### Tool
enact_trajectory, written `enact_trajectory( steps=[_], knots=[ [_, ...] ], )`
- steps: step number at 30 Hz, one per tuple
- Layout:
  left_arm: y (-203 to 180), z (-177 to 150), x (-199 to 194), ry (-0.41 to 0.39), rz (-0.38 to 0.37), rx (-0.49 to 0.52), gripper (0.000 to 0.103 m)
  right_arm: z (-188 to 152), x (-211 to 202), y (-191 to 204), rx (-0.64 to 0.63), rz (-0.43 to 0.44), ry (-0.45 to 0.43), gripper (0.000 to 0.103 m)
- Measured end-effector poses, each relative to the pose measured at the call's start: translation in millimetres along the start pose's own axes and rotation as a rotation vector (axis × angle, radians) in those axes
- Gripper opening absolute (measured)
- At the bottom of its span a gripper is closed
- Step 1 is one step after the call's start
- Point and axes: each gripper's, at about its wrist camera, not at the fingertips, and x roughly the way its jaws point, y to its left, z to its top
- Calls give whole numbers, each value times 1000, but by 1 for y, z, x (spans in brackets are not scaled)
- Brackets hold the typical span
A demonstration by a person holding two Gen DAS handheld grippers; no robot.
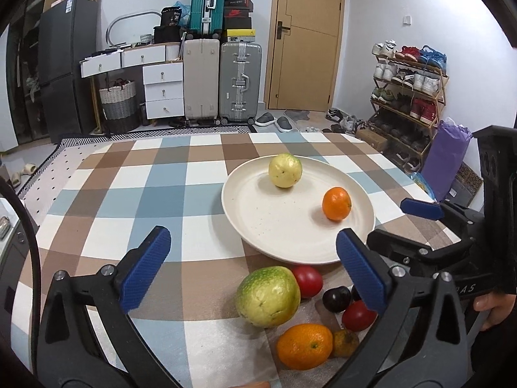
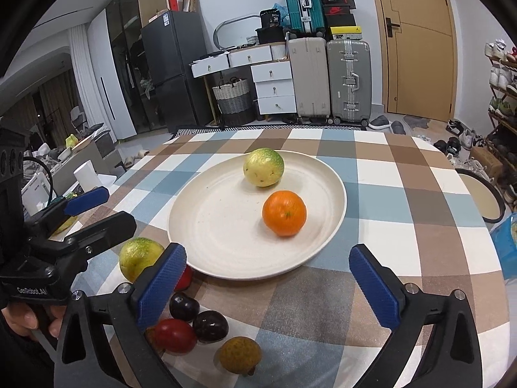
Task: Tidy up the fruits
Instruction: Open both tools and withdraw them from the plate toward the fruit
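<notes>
A cream plate (image 1: 274,223) (image 2: 219,226) on the checked tablecloth holds a yellow-green guava (image 1: 285,170) (image 2: 263,167) and an orange (image 1: 336,203) (image 2: 284,213). In front of its near rim lie a green guava (image 1: 267,296) (image 2: 139,257), a second orange (image 1: 304,346), red fruits (image 1: 308,280) (image 2: 174,335), dark plums (image 1: 336,299) (image 2: 210,326) and a small brownish fruit (image 2: 240,355). My left gripper (image 1: 253,242) hovers open above the loose pile, touching nothing. My right gripper (image 2: 267,255) stands open over the plate's near rim, empty.
The loose fruits rest on a thin white foam sheet (image 1: 226,339). A round stool (image 2: 481,194) and a purple bag (image 1: 447,161) stand off the table's right edge. Suitcases, drawers and a shoe rack line the far wall.
</notes>
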Motion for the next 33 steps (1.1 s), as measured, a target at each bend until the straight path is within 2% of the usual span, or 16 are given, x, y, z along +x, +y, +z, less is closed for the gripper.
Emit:
enact_trajectory(
  steps=[13, 19, 25, 28, 31, 33],
  knots=[
    [13, -22, -23, 39, -2, -33, 102, -4, -18, -2, 6, -7, 16, 103],
    [12, -31, -34, 51, 19, -16, 102, -12, -22, -2, -15, -34, 61, 103],
    [15, -39, -38, 81, 40, -41, 102, -25, -22, -3, -18, -60, 118, 103],
    [14, -41, -44, 76, 15, -44, 102, -28, -24, 1, -36, -62, 125, 103],
    [7, -42, -47, 75, -1, -29, 102, -30, -21, 4, -57, -108, 155, 103],
    [3, -45, -47, 90, -12, -14, 102, -33, -20, 4, -54, -100, 173, 103]
  ],
)
